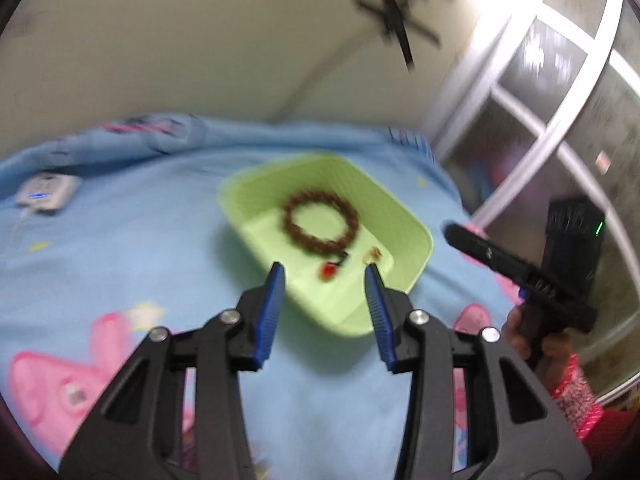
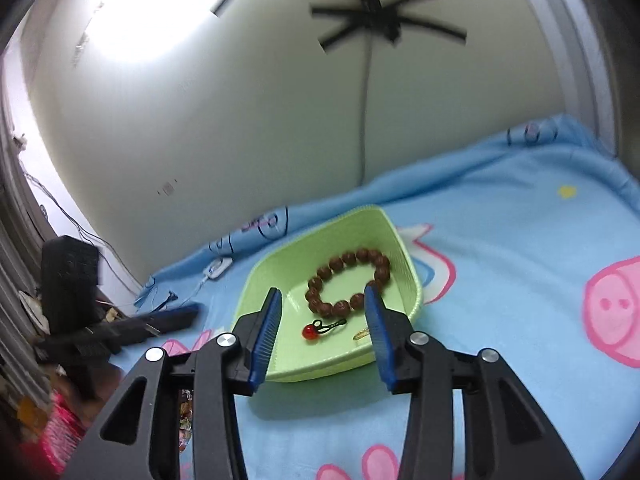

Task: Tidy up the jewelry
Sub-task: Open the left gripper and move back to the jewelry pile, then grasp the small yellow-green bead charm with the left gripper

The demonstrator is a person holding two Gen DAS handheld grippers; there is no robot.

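A light green tray (image 1: 416, 236) (image 2: 416, 292) rests on the blue bedsheet. In it lie a brown bead bracelet (image 1: 320, 224) (image 2: 348, 258), a small red bead charm on a dark loop (image 1: 329, 270) (image 2: 309, 333) and a tiny gold piece (image 1: 375, 254) (image 2: 362, 334). My left gripper (image 1: 324, 272) hovers over the tray's near edge, open, with nothing held. My right gripper (image 2: 322, 292) hangs over the tray from the other side, open too and holding nothing. Each gripper shows in the other's view: the right one (image 1: 456, 234) beside the tray, the left one (image 2: 176, 316) low at the left.
The bedsheet (image 1: 140, 260) has pink cartoon prints. A white controller with a cable (image 1: 46, 194) (image 2: 218, 268) lies near the wall. A framed glass partition (image 1: 560, 120) bounds the bed's side. A person's hand (image 1: 520, 332) with a pink sleeve grips the right tool.
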